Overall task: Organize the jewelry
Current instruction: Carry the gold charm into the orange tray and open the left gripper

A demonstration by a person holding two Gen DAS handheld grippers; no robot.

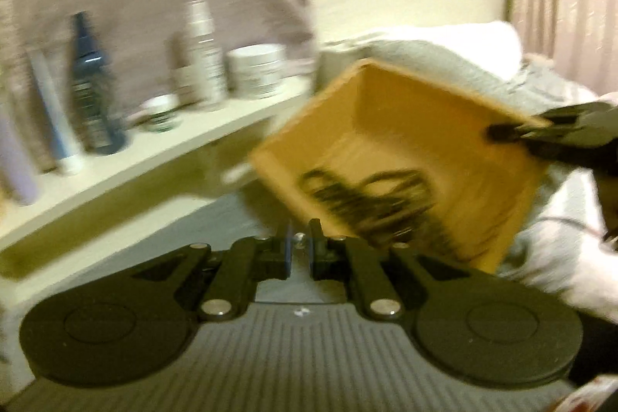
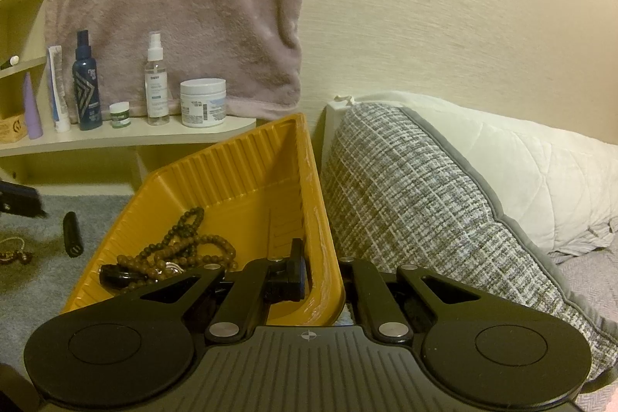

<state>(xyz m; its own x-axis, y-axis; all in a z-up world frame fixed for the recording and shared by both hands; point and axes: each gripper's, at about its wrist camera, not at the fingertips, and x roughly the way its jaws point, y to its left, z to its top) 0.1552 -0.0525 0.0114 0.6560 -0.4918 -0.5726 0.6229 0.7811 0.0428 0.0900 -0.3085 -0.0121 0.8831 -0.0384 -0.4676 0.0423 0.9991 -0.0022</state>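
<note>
Flanking the tilted tray (image 2: 239, 180): shelf bottles (image 2: 87, 83) left, grey pillow (image 2: 405, 203) right

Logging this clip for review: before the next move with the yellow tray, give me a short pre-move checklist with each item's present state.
1. Right tongs clamped on the wall of the yellow tray: ok, one finger inside, one outside.
2. Beaded necklaces inside the tray: ok, bunched in its lower end.
3. Tray level: not ok, it sits tilted.
4. Left tongs free of load: cannot tell; nearly shut, a small shiny thing shows between them, blurred.
5. All jewelry collected: not ok, a gold chain lies on the grey carpet.
6. Black tube beside the tray: cannot tell what it is.
</note>
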